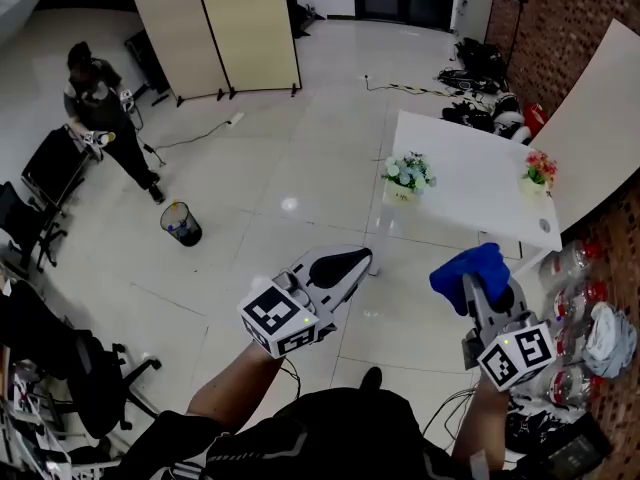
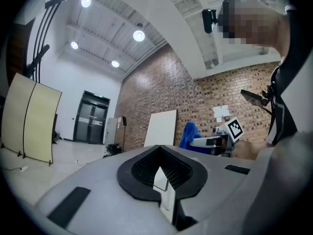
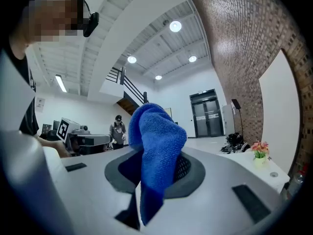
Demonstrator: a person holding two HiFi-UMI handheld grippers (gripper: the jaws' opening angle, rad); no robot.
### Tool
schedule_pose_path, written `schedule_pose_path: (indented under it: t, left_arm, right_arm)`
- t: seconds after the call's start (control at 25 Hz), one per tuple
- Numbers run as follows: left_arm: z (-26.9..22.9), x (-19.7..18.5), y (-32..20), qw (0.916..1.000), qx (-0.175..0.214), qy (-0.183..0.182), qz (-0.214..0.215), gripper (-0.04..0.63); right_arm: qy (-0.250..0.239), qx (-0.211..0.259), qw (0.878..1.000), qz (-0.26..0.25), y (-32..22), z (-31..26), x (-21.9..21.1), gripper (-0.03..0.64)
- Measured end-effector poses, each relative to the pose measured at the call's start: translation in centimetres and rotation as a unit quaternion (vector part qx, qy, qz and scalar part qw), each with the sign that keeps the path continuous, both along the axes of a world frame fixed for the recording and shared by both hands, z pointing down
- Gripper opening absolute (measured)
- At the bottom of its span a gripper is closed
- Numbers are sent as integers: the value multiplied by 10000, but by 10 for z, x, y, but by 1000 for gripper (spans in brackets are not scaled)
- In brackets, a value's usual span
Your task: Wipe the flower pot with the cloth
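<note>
Floor [image 1: 290, 158]: pale glossy tile, running under and well ahead of both sets of fingers. Folding screen [image 1: 220, 28]: two cream panels, upright, far beyond the left fingers. Bench [image 1: 470, 213]: white top, ahead of the right fingers and well apart from them. Board [image 1: 600, 118]: white, leaning at the brick wall past the bench. Person [image 1: 100, 108]: standing, far off to the left of the left fingers. Bin [image 1: 181, 225]: dark, round, on the floor left of and beyond the left fingers. Left gripper [image 2: 160, 173]: held level, fingers clenched together on nothing. Right gripper [image 1: 482, 293]: held level beside the left one, fingers grasping the cloth. Cloth [image 3: 156, 141]: blue towelling, bunched, pinched between the right fingers, rising above their tips and hanging below them. Flower pot of white blooms [image 1: 402, 194]: upright on the bench's near left corner, ahead of and between the two sets of fingers, apart from both. Flower pot of red blooms [image 1: 538, 182]: upright toward the bench's right edge, beyond the right fingers, touched by neither gripper nor cloth.
</note>
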State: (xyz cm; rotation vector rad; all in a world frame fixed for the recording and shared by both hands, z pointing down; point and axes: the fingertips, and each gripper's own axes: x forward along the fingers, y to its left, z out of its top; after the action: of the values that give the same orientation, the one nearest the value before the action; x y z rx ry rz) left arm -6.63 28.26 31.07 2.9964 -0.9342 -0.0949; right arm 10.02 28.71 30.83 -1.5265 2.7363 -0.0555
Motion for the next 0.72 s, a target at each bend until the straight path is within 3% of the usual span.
schedule_pose_path:
  t: [0.32,0.72]
  left_arm:
    - [4,46,-93,9999,-90,-55,110,5]
    - [32,41,-247,9991,-161,-50,397,5]
  right_arm:
    - [-127,3,9996,-250,-97,2,40,77]
    - [-52,74,9999,-61,-246,8,45,77]
